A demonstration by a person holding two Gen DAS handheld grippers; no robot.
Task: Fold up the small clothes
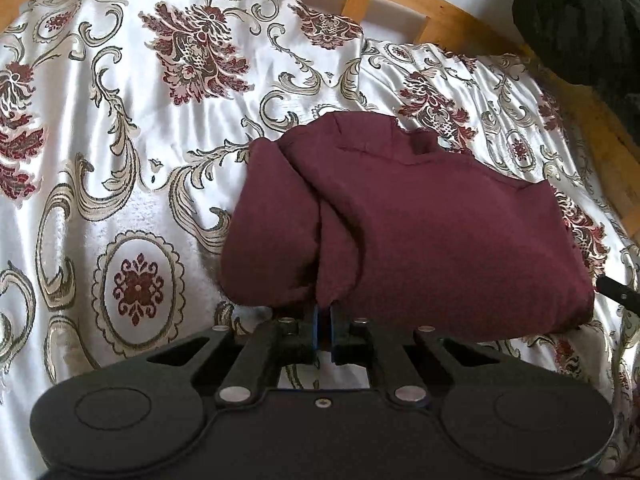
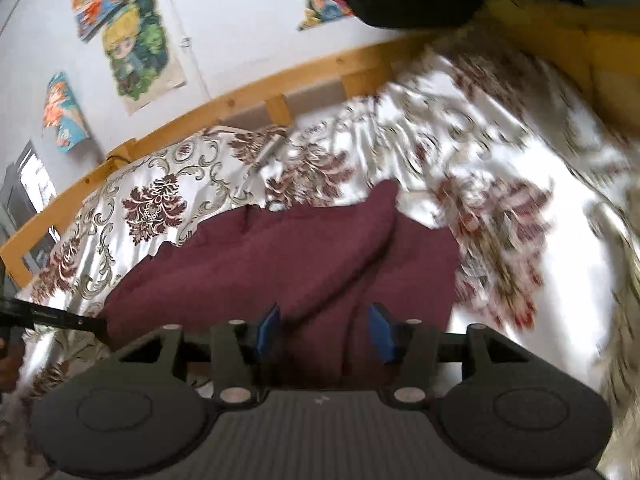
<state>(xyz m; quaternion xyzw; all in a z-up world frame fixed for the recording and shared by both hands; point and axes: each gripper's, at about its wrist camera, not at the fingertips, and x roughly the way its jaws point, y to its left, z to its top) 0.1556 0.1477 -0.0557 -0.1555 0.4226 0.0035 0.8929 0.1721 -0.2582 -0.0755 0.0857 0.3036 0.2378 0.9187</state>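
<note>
Maroon garment (image 1: 420, 236) lies bunched and partly folded on the bed's floral satin bedspread (image 1: 132, 120), toward the near edge. Left gripper (image 1: 324, 322) has its blue pads pressed together, clamped on the garment's near hem. Right gripper (image 2: 325, 330) has its jaws apart, the fabric lying between them, nothing pinched. Wooden bed frame (image 2: 256, 92) runs behind; cartoon posters (image 2: 136, 48) on the wall. Right view is motion-blurred.

Ahead of your left tool you see a white satin bedspread (image 1: 168, 128) with maroon floral scrolls, bordered by a wooden bed rail (image 1: 400, 4). Beyond your right tool, cartoon posters (image 2: 136, 48) hang on the pale wall (image 2: 240, 32).
</note>
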